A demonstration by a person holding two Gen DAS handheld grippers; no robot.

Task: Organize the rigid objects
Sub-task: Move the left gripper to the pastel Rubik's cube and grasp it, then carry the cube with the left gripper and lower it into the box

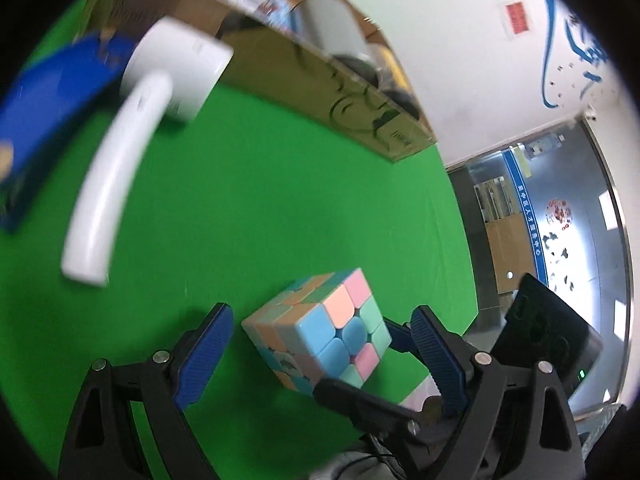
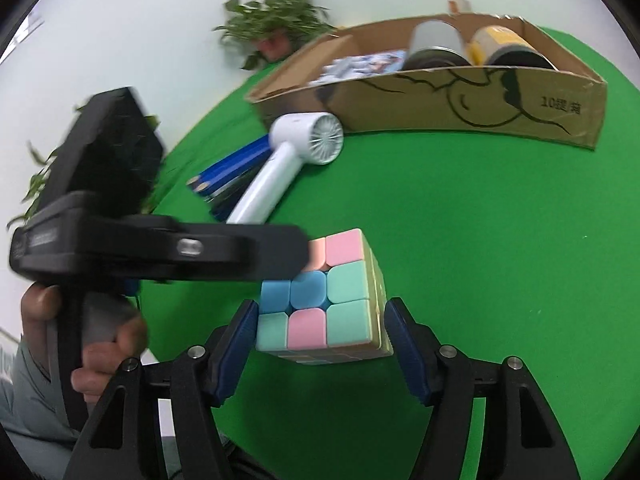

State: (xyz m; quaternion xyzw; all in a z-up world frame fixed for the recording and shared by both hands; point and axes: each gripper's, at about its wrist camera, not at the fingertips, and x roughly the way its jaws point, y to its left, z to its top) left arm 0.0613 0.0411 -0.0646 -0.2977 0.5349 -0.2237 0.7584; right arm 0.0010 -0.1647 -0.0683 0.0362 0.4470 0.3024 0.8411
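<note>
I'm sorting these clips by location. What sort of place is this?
Probably an office set up for recording: a table under green cloth, a white wall with a red notice, and a glass door with a blue lettered band.

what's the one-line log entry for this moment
right gripper: open around cube | left gripper: open beside cube | box: cans inside

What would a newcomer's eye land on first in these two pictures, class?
The pastel puzzle cube on the green table, framed between the right gripper fingers. Behind it lie a white handheld fan and a cardboard box holding cans.
</note>
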